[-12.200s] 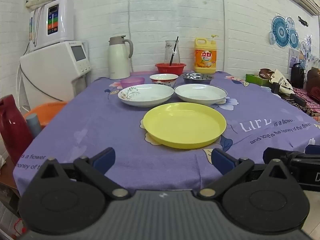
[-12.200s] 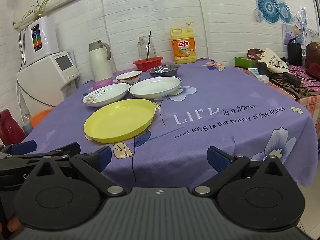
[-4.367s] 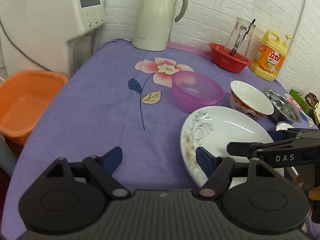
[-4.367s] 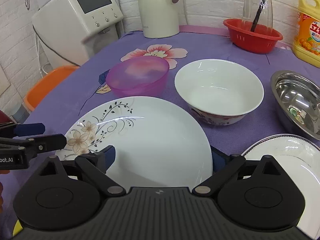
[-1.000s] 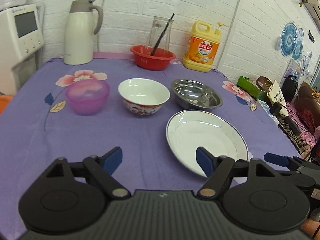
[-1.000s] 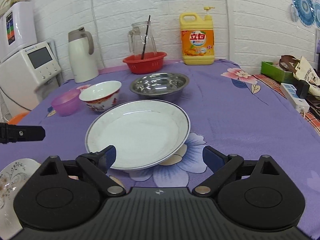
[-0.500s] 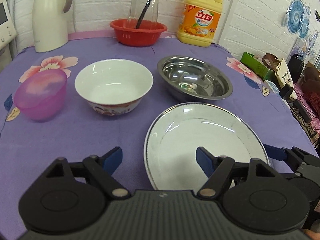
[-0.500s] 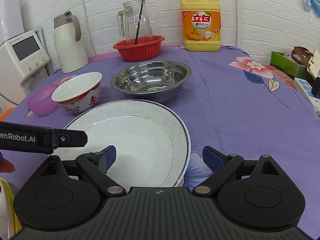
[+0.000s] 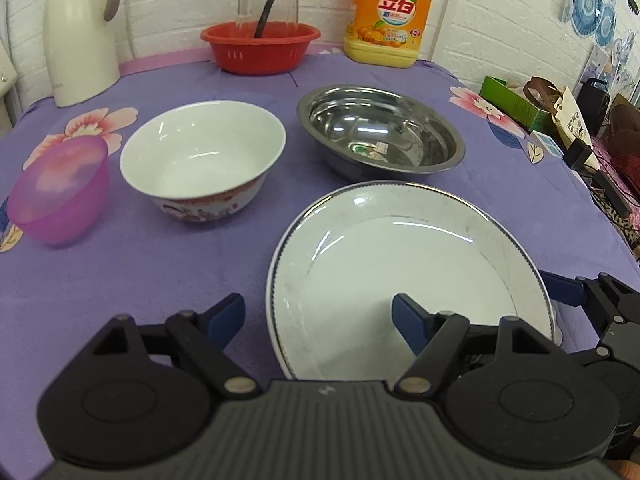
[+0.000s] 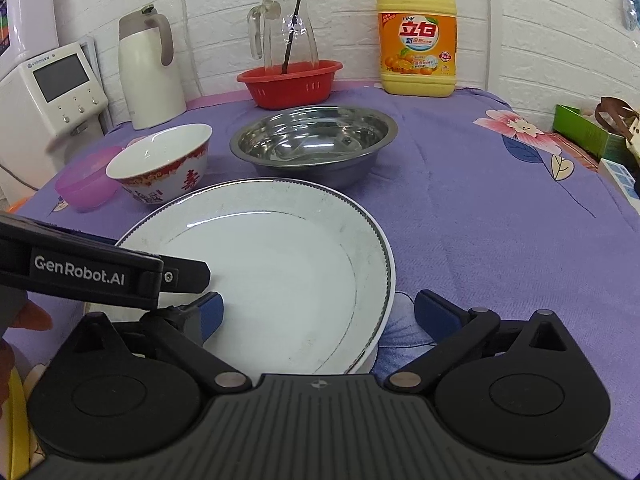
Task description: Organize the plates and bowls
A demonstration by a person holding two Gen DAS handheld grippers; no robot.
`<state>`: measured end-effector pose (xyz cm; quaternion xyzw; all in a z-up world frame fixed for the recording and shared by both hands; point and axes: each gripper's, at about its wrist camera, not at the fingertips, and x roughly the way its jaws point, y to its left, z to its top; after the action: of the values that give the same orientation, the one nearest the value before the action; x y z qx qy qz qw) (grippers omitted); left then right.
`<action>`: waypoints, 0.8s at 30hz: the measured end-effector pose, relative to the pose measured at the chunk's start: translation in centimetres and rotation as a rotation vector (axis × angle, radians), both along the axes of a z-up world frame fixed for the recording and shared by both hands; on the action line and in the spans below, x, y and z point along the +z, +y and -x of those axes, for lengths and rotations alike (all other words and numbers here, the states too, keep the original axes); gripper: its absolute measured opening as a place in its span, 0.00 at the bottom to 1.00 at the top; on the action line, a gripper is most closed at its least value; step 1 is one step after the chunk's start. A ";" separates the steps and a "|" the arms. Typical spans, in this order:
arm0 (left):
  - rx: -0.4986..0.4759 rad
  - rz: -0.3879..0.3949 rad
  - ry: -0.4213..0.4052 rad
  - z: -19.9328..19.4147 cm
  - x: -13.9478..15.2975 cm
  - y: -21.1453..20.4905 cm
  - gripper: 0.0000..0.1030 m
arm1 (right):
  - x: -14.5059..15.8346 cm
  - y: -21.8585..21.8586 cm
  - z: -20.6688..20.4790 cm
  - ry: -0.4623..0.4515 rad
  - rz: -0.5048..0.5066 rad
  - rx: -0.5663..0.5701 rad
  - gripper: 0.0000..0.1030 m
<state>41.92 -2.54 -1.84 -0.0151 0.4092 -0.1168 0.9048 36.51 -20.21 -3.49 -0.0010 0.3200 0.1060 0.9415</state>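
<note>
A white plate with a dark rim (image 9: 400,260) lies on the purple tablecloth, also in the right wrist view (image 10: 280,264). My left gripper (image 9: 318,316) is open, its jaws astride the plate's left rim. My right gripper (image 10: 318,314) is open, astride the plate's right rim. Behind the plate stand a white bowl with red pattern (image 9: 202,160) (image 10: 160,168), a steel bowl (image 9: 380,132) (image 10: 314,140) and a small pink plastic bowl (image 9: 58,190) (image 10: 86,186). A yellow plate's edge (image 10: 16,420) shows at the far left.
At the back stand a red basket (image 9: 260,46) with a glass jug (image 10: 286,36), a yellow detergent bottle (image 10: 418,36), a white thermos (image 9: 78,32) and a white water machine (image 10: 48,92). Boxes and bags (image 9: 560,112) lie at the right edge.
Both grippers have moved closer to the white plate; their jaws now straddle its left and right rims. The bowls look nearer.
</note>
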 end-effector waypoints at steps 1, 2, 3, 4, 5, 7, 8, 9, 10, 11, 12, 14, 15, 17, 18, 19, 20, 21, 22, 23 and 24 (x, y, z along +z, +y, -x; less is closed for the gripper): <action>0.000 0.001 0.006 -0.1 -0.1 -0.1 0.73 | 0.0 0.0 0.0 0.000 0.006 -0.003 1.00; 0.001 -0.009 0.003 -0.1 -0.1 -0.2 0.73 | 0.0 0.0 0.0 0.000 0.004 -0.004 1.00; 0.002 -0.019 0.004 -0.1 -0.1 -0.4 0.73 | 0.0 0.0 0.1 0.000 0.005 -0.002 1.00; 0.002 -0.028 0.005 -0.2 -0.1 -0.5 0.73 | -0.1 0.0 0.1 -0.001 0.005 -0.002 1.00; 0.003 -0.030 0.006 -0.2 -0.1 -0.7 0.72 | -0.1 0.0 0.1 -0.002 0.005 -0.003 1.00; 0.006 -0.031 0.011 -0.3 0.0 -0.8 0.72 | -0.1 0.0 0.1 -0.003 0.005 -0.003 1.00; 0.008 -0.031 0.011 -0.3 -0.1 -0.9 0.72 | -0.1 0.0 0.1 -0.003 0.004 -0.003 1.00; 0.008 -0.032 0.009 -0.3 -0.1 -0.9 0.72 | -0.1 0.0 0.1 -0.004 0.001 -0.002 1.00; 0.009 -0.032 0.008 -0.3 -0.1 -1.0 0.72 | -0.1 0.0 0.1 -0.004 -0.002 -0.002 1.00; 0.010 -0.032 0.007 -0.3 -0.1 -1.1 0.73 | -0.1 0.0 0.1 -0.005 -0.006 -0.002 1.00; 0.011 -0.032 0.008 -0.3 -0.1 -1.1 0.73 | -0.1 0.0 0.1 -0.005 -0.008 -0.003 1.00; 0.011 -0.033 0.006 -0.3 -0.1 -1.2 0.73 | -0.1 0.0 0.2 -0.006 -0.010 -0.002 1.00; 0.012 -0.033 0.005 -0.3 -0.1 -1.2 0.73 | -0.1 -0.1 0.2 -0.007 -0.011 -0.003 1.00; 0.012 -0.033 0.003 -0.3 -0.1 -1.2 0.73 | -0.1 -0.1 0.2 -0.008 -0.016 -0.003 1.00; 0.011 -0.033 0.002 -0.2 -0.1 -1.2 0.73 | -0.1 -0.1 0.2 -0.009 -0.018 -0.004 1.00; 0.011 -0.033 0.001 -0.2 -0.2 -1.2 0.73 | -0.1 -0.2 0.2 -0.009 -0.023 -0.004 1.00; 0.010 -0.033 0.001 -0.2 -0.2 -1.2 0.74 | -0.1 -0.2 0.2 -0.010 -0.026 -0.005 1.00; 0.009 -0.033 0.000 -0.2 -0.2 -1.2 0.74 | -0.1 -0.3 0.2 -0.011 -0.029 -0.005 1.00; 0.009 -0.033 -0.001 -0.2 -0.2 -1.2 0.74 | -0.1 -0.3 0.2 -0.011 -0.030 -0.004 1.00; 0.009 -0.033 -0.001 -0.2 -0.2 -1.2 0.74 | -0.1 -0.2 0.3 -0.012 -0.029 -0.005 1.00; 0.008 -0.032 -0.001 -0.2 -0.2 -1.2 0.74 | -0.1 -0.2 0.3 -0.013 -0.029 -0.005 1.00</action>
<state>42.13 -3.77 -2.06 -0.0022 0.4103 -0.1065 0.9057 36.18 -20.43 -3.61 0.0127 0.3125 0.1081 0.9436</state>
